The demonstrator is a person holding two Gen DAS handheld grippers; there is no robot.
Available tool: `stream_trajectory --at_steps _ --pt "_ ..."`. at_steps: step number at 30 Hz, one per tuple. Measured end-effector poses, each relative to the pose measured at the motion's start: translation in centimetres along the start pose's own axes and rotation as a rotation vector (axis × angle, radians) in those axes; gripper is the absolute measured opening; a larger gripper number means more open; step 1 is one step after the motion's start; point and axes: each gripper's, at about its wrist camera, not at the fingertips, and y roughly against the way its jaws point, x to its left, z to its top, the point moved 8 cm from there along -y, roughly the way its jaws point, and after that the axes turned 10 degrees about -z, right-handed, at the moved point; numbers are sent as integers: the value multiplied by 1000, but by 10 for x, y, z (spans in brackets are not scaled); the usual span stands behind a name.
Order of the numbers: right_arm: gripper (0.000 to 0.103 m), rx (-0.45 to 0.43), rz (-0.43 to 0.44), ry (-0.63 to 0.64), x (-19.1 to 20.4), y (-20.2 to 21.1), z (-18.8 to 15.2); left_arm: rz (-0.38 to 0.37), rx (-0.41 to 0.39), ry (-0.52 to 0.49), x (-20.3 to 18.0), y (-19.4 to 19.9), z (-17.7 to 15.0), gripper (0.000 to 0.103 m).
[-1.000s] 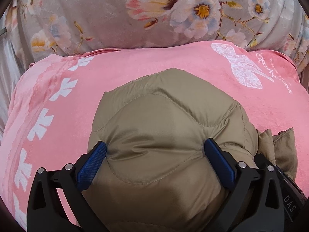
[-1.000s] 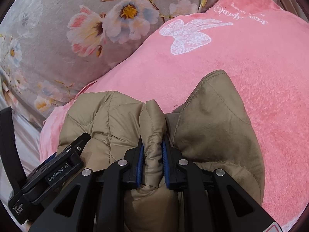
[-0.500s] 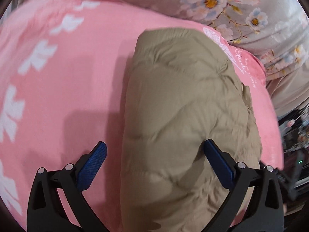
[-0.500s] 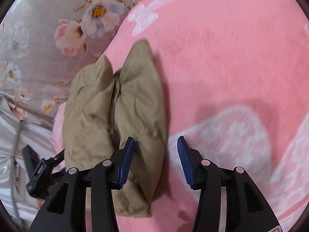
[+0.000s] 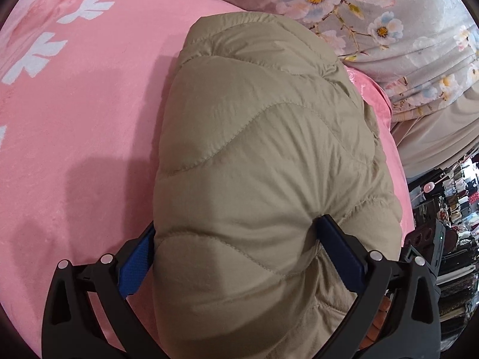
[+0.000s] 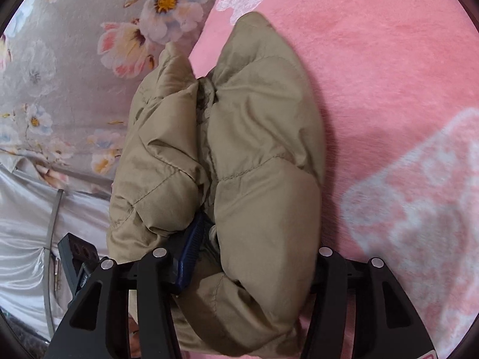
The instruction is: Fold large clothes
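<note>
Only the right wrist view shows the split between two puffy lobes of the folded tan quilted jacket [image 6: 239, 155], lying mid-frame on the pink blanket [image 6: 389, 74]; both the left gripper [image 5: 236, 248] and right gripper [image 6: 254, 257] spread wide, straddling it.

Right gripper [image 6: 254, 257]: right finger buried behind the padded jacket [image 6: 257, 149], pad unseen; grip on the fabric cannot be judged
Left gripper [image 5: 239, 248]: pads [image 5: 136, 258] half covered by jacket bulk; pinch or loose straddle unclear
Jacket's near end cut off at the bottom edge in both views
Small script on pink blanket [image 5: 74, 104] too fine to read
Clutter at far right [image 5: 449, 197], left view: small, unidentifiable
</note>
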Motion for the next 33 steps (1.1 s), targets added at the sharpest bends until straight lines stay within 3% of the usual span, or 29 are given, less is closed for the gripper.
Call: stream_trajectory --at_steps 1,3,5,7,11,15,18,25,29,33 --pt "40 19 34 3 4 -6 1 -3 -5 -8 -1 0 0 98" --pt "30 31 74 -9 8 -11 5 12 -36 -52 -5 5 3 94" --pt "17 -5 57 46 20 -8 9 47 -68 -116 -10 12 11 81" --pt "15 -66 13 131 40 -2 15 60 -96 -178 -17 21 21 65" --pt "14 -191 11 250 92 11 37 41 -175 -248 -22 43 54 56" --pt "14 -257 15 390 156 -1 57 122 -266 -346 -18 62 92 51" --pt "13 -278 55 465 199 -27 65 170 -336 -362 -1 74 124 49" --pt "14 -224 128 563 271 -120 65 249 -438 -298 86 103 167 49" --pt "14 -172 113 584 278 -161 56 295 -448 -239 139 104 173 49" --pt "14 -119 63 569 262 -189 49 289 -450 -204 163 98 170 50"
